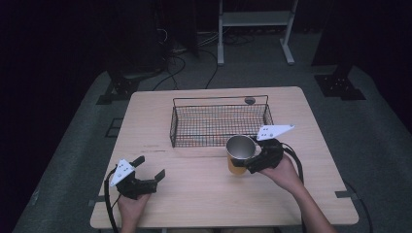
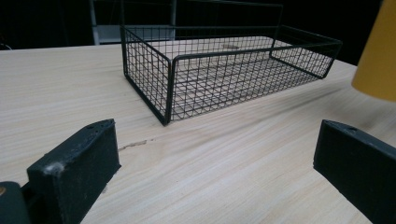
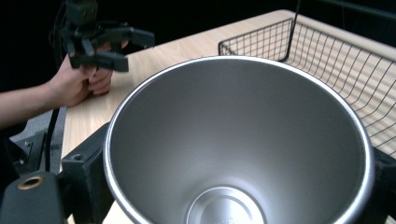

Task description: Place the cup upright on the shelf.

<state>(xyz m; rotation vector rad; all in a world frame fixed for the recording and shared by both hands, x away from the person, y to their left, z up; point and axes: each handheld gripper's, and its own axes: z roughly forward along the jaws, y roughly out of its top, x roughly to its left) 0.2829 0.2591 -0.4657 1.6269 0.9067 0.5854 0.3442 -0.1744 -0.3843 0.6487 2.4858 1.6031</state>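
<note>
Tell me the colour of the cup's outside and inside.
The cup is yellow-orange outside and silvery metal inside; the high view shows both best.

No readable text, label, brand or number on anything.

left gripper [image 1: 151, 169]: jaws wide apart | right gripper [image 1: 248, 156]: jaws clamped
</note>
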